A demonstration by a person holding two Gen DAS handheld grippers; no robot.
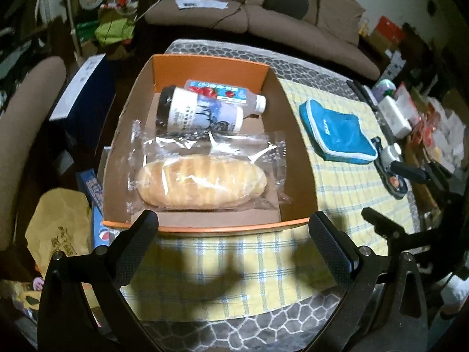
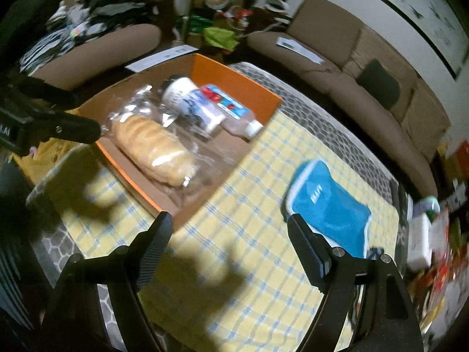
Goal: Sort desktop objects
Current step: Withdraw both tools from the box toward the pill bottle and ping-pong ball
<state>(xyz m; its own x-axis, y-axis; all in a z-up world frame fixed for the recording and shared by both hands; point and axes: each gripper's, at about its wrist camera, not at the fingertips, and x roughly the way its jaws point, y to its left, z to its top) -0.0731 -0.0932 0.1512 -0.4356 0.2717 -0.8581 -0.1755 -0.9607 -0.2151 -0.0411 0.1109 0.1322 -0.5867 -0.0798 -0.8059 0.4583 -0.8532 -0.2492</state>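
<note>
While the open orange-and-brown cardboard box [image 1: 296, 135] already holds the plastic-wrapped loaf of bread [image 1: 202, 183], the white-labelled cup with a dark lid [image 1: 199, 111] and the clear plastic bottle with a blue-and-red label [image 1: 225, 95] lying on their sides behind it, we judge that the teal zippered fabric pouch with white piping [image 2: 328, 208] is the next thing to sort. It lies flat on the yellow-and-blue checked cloth [image 2: 249, 249], outside the box and to its right, with nothing on top of it. Our right tool [image 2: 228, 234] hangs above the cloth with its jaws spread wide and nothing between them; the pouch sits just ahead of its right-hand finger rather than between the two, and the view is blurred. Our left tool [image 1: 234, 228] is likewise wide and empty, poised just before the near wall of the box. We think the next move calls for swinging the right tool toward the pouch, lowering it so the jaws straddle an edge, and pinching the soft fabric firmly before carrying it over the box wall. Beyond the pouch, at the far right edge of the grey honeycomb-patterned table [image 1: 249, 325], we see mixed clutter too small to name.
</note>
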